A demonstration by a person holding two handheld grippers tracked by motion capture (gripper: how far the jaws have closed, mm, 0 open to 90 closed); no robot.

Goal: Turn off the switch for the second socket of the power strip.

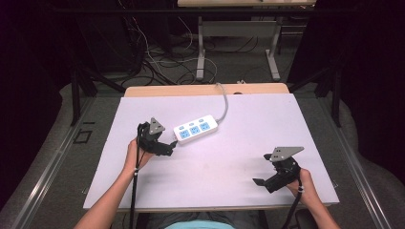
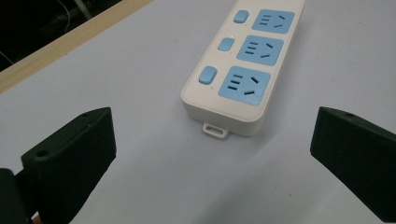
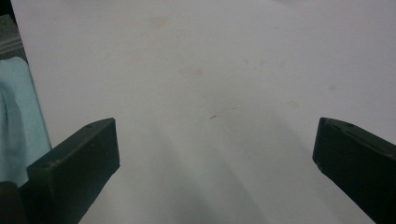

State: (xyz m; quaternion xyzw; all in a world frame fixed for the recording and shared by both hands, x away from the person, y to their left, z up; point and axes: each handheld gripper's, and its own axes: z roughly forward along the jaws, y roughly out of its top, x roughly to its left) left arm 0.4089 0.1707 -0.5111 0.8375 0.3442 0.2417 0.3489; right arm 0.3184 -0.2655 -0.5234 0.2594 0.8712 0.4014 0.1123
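Observation:
A white power strip [image 1: 196, 129] with three blue sockets and blue switches lies near the middle of the white table top [image 1: 248, 157]; its grey cord [image 1: 224, 102] runs off the far edge. My left gripper [image 1: 168, 147] is held just short of the strip's near-left end, jaws wide apart and empty. In the left gripper view the power strip [image 2: 233, 74] lies ahead between the jaws, its hanging tab nearest. My right gripper [image 1: 260, 182] hovers near the front right of the table, open and empty, facing bare table [image 3: 210, 93].
A wooden strip [image 1: 191, 89] edges the table's far side. Beyond it stand metal table legs [image 1: 200, 52] and tangled floor cables [image 1: 157, 62]. A light blue garment [image 3: 18, 121] shows past the table's near edge in the right gripper view.

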